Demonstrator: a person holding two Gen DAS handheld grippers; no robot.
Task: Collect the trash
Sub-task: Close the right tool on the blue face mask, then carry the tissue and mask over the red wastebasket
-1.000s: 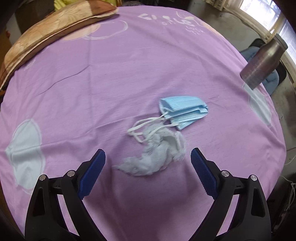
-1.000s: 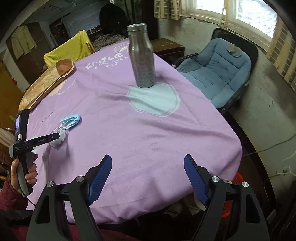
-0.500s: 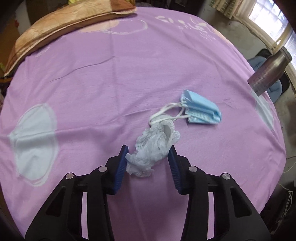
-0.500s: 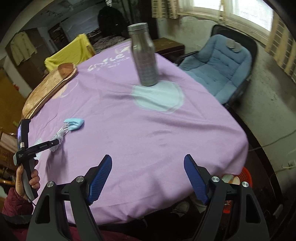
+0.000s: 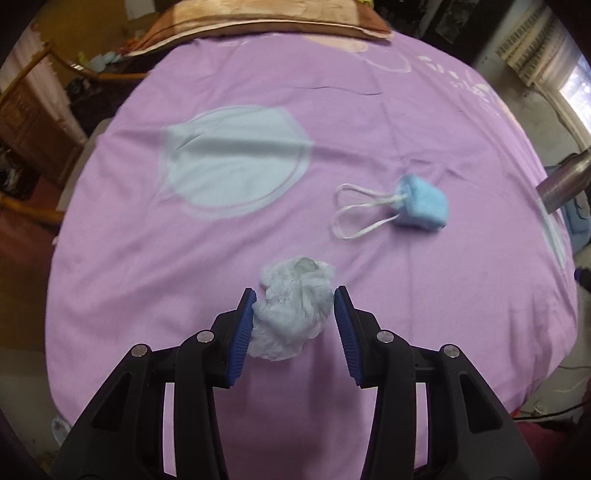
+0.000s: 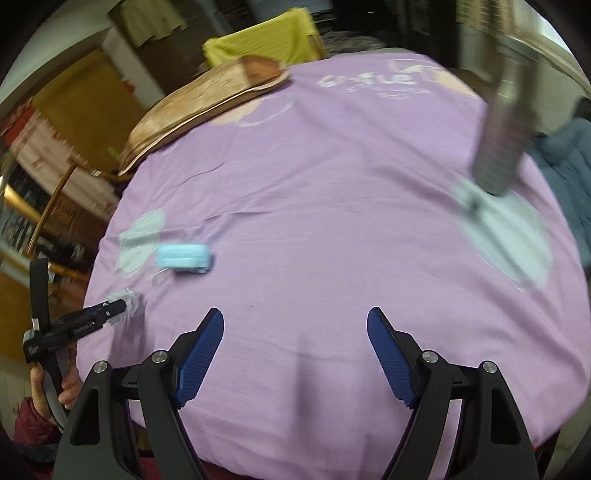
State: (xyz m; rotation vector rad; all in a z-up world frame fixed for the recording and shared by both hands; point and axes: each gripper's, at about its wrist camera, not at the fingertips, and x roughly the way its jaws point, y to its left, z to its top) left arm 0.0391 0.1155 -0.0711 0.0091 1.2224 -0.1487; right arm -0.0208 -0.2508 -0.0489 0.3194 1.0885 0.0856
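Since 1 second ago, the left gripper (image 5: 293, 308) has gone from wide apart to clamped on the tissue wad (image 5: 291, 314), and the wad now hangs between its blue pads (image 5: 243, 332) above the cloth (image 5: 147, 277). Both views have swung sideways and are blurred.

From the left wrist, the mask (image 5: 421, 206) lies flat up and to the right of the wad, well apart from it, with 2 white loops trailing left. Bare purple cloth surrounds both, with wide free room left and below. The cloth's rounded edge drops off at left, right and bottom, onto wooden furniture at left. A brown cushion (image 5: 258, 18) sits on the far edge.

From the right wrist, the right gripper (image 6: 295, 350) stands wide apart with nothing between its pads, over bare cloth near the front edge. A steel bottle (image 6: 506, 122) stands at far right on a pale printed circle. White lettering on the far cloth is too blurred to read.

Only this view shows a hand (image 6: 55, 387) holding the left gripper's handle at far left, with a dark red sleeve (image 6: 33, 424) and a yellow drape (image 6: 258, 40) behind the cushion.
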